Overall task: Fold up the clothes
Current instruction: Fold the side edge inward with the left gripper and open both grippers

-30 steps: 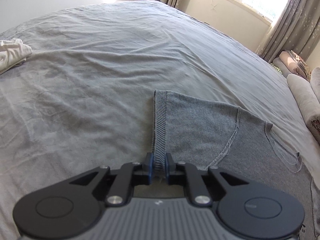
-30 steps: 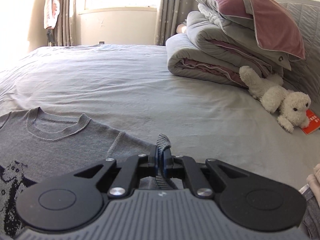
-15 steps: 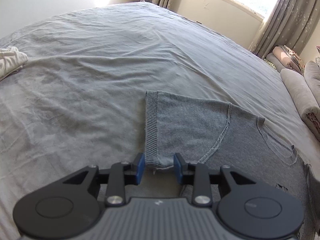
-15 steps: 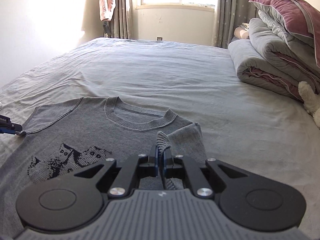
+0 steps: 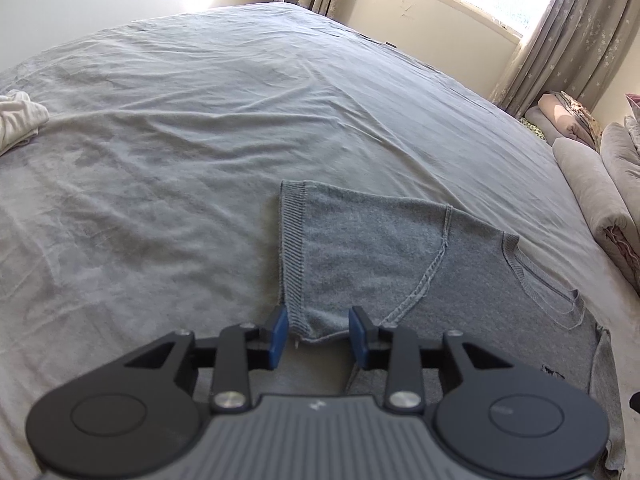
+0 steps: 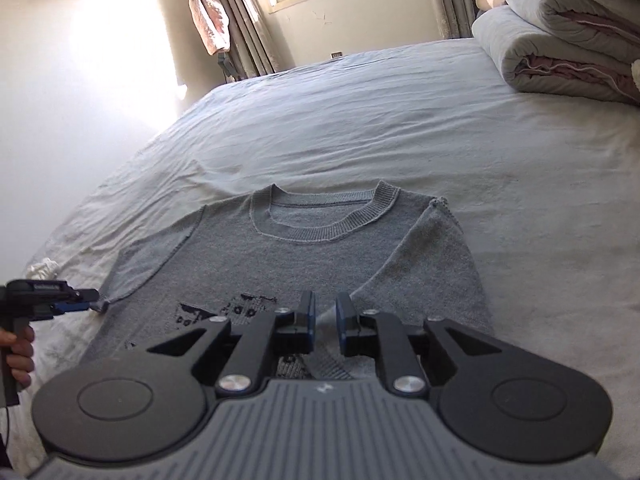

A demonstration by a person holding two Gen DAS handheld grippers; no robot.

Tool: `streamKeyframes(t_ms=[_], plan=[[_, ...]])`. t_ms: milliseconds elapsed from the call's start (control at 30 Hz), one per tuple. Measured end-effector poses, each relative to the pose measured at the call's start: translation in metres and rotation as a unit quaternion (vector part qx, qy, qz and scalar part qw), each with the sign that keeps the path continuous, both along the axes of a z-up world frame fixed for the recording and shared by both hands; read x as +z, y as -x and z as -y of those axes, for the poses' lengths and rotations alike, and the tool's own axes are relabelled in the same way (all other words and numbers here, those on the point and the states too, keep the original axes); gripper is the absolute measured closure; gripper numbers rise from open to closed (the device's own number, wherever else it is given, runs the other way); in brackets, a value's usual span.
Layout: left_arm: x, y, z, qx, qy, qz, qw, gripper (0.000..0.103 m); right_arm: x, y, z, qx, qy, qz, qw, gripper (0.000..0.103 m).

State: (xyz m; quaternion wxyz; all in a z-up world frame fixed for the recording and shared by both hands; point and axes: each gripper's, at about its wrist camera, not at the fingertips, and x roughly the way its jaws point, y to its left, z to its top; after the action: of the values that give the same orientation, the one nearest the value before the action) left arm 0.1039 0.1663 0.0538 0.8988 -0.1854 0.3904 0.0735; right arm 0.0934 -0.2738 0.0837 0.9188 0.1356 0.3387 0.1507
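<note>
A grey knit sweater (image 6: 320, 256) with a dark pattern on its front lies flat on the bed, neckline away from me. Its left sleeve (image 5: 360, 264) is spread out sideways. My left gripper (image 5: 318, 336) is still opening, its jaws either side of the cuff's corner without pressing it. It also shows in the right wrist view as the left gripper (image 6: 76, 294) at the sleeve tip. The right sleeve (image 6: 436, 264) is folded in over the body. My right gripper (image 6: 325, 322) is opening above that cuff, and its pads stand apart from the cloth.
The grey bedsheet (image 5: 200, 140) is wrinkled all around. Folded duvets (image 6: 560, 52) are stacked at the far right, seen too as rolled bedding (image 5: 592, 188). A crumpled white cloth (image 5: 16, 120) lies at the left edge. A person's hand (image 6: 16, 344) holds the left tool.
My left jaws opened and let go of the left cuff, which dropped flat. My right gripper swung left, carrying the right sleeve over the sweater's body, and its jaws have started to part.
</note>
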Motion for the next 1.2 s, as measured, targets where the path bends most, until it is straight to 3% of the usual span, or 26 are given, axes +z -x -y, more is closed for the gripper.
streamKeyframes(t_ms=[33, 133, 200, 233, 433, 567, 600, 667, 833, 900, 1000, 1033, 1067, 1100, 1200], plan=[[0.0, 0.0, 0.0, -0.001, 0.001, 0.0, 1.0, 0.068, 0.003, 0.001, 0.013, -0.017, -0.017, 0.003, 1.0, 0.079], [0.001, 0.0, 0.001, -0.003, 0.007, 0.0, 1.0, 0.067, 0.004, 0.001, 0.042, -0.081, 0.028, -0.004, 0.996, 0.077], [0.002, 0.0, 0.002, -0.008, 0.013, 0.001, 0.9999, 0.067, -0.005, 0.002, 0.049, -0.072, 0.114, -0.036, 0.99, 0.077], [0.002, 0.0, 0.003, -0.009, 0.014, 0.001, 0.9999, 0.067, -0.009, 0.003, 0.053, -0.057, 0.126, -0.053, 0.989, 0.077], [0.003, 0.0, 0.006, -0.013, 0.014, 0.0, 0.9998, 0.067, -0.009, 0.016, 0.05, 0.029, 0.121, -0.079, 0.989, 0.077], [0.002, 0.001, 0.005, -0.011, 0.014, -0.002, 0.9998, 0.067, -0.03, 0.009, 0.039, 0.032, 0.163, -0.114, 0.98, 0.078], [0.002, 0.001, 0.004, -0.011, 0.015, -0.002, 0.9998, 0.067, -0.034, 0.008, 0.037, 0.029, 0.175, -0.119, 0.977, 0.078], [0.002, 0.001, 0.002, -0.009, 0.016, -0.002, 0.9998, 0.067, -0.032, 0.007, 0.039, 0.028, 0.169, -0.117, 0.978, 0.103], [0.001, 0.001, -0.002, -0.001, 0.025, -0.005, 0.9997, 0.067, -0.028, 0.005, 0.057, -0.012, 0.158, -0.102, 0.982, 0.103], [0.001, 0.002, -0.004, 0.002, 0.03, -0.004, 0.9995, 0.067, -0.028, 0.004, 0.062, -0.023, 0.162, -0.094, 0.982, 0.093], [0.004, 0.003, -0.007, 0.007, 0.041, 0.001, 0.9991, 0.067, -0.015, -0.005, 0.053, -0.018, 0.16, -0.04, 0.986, 0.084], [0.005, 0.003, -0.008, 0.007, 0.043, 0.003, 0.9991, 0.067, -0.011, -0.01, 0.049, -0.023, 0.157, -0.022, 0.987, 0.07], [0.006, 0.003, -0.008, 0.007, 0.045, 0.005, 0.999, 0.067, -0.008, -0.018, 0.043, -0.029, 0.154, -0.007, 0.988, 0.049], [0.006, 0.003, -0.009, 0.007, 0.044, 0.006, 0.999, 0.067, -0.006, -0.029, 0.035, -0.032, 0.159, 0.009, 0.987, 0.043], [0.006, 0.004, -0.011, 0.008, 0.046, 0.004, 0.9989, 0.067, -0.01, -0.063, 0.019, -0.025, 0.175, 0.021, 0.984, 0.041]])
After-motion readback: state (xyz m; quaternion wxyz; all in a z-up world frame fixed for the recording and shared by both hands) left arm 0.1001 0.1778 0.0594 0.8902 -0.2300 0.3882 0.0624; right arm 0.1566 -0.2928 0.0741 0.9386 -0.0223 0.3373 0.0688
